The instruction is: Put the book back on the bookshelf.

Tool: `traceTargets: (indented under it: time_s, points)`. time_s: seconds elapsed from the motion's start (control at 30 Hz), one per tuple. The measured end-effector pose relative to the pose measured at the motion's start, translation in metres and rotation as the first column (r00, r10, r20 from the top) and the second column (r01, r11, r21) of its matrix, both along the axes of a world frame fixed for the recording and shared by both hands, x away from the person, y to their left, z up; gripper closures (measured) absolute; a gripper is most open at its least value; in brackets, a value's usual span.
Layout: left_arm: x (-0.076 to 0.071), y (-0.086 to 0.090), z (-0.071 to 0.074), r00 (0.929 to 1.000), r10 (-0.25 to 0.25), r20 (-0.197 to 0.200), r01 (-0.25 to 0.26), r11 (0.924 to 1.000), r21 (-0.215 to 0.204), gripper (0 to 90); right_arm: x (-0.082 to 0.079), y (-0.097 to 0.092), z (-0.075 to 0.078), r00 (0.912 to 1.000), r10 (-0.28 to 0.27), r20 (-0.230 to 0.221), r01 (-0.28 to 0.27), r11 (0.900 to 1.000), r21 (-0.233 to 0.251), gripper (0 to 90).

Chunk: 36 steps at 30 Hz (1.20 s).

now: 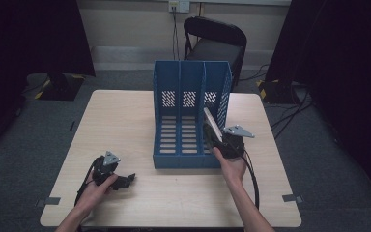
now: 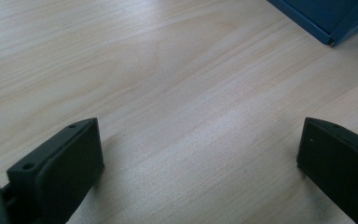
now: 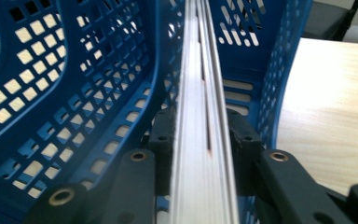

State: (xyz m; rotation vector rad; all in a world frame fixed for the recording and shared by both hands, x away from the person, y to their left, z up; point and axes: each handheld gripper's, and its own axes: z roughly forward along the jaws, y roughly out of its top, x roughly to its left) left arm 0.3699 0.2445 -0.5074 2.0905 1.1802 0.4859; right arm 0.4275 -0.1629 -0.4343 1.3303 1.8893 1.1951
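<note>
A thin book, edge-on and tilted, is partly inside the three-o'clock slot of the blue file rack, clamped by the right hand-held gripper. Filing looks underway: seating and release remain. At seven o'clock on the worktop, the left hand-held gripper rests wide open, empty.

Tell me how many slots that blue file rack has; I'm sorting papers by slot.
3 slots in the blue file rack, side by side: left, middle, and right. The right gripper holds a thin book in the right one.
</note>
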Motion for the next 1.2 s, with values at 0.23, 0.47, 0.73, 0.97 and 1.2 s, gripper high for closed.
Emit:
traceTargets:
  time_s: [0.23, 0.47, 0.73, 0.97, 1.2]
  points:
    - [0.000, 0.000, 0.000, 1.0000, 0.002, 0.000, -0.002, 1.0000, 0.001, 0.0, 0.001, 0.001, -0.003, 0.9999, -0.010, 0.011, 0.010, 0.9999, 0.004, 68.9]
    - [0.000, 0.000, 0.000, 1.0000, 0.003, 0.000, -0.003, 1.0000, 0.001, 0.0, 0.003, 0.002, -0.007, 0.9997, -0.024, 0.000, 0.024, 0.9996, -0.015, 68.8]
    - [0.000, 0.000, 0.000, 1.0000, 0.003, 0.000, -0.003, 1.0000, 0.001, 0.0, 0.005, 0.006, -0.008, 0.9985, -0.052, 0.013, 0.053, 0.9983, -0.025, 75.4]
    - [0.000, 0.000, 0.000, 1.0000, 0.003, 0.000, -0.003, 1.0000, 0.001, 0.0, 0.003, 0.011, -0.010, 0.9931, -0.105, 0.051, 0.107, 0.9935, -0.038, 76.4]
    - [0.000, 0.000, 0.000, 1.0000, 0.003, 0.000, -0.003, 1.0000, 0.001, 0.0, -0.001, 0.018, -0.010, 0.9805, -0.175, 0.088, 0.180, 0.9824, -0.048, 76.6]
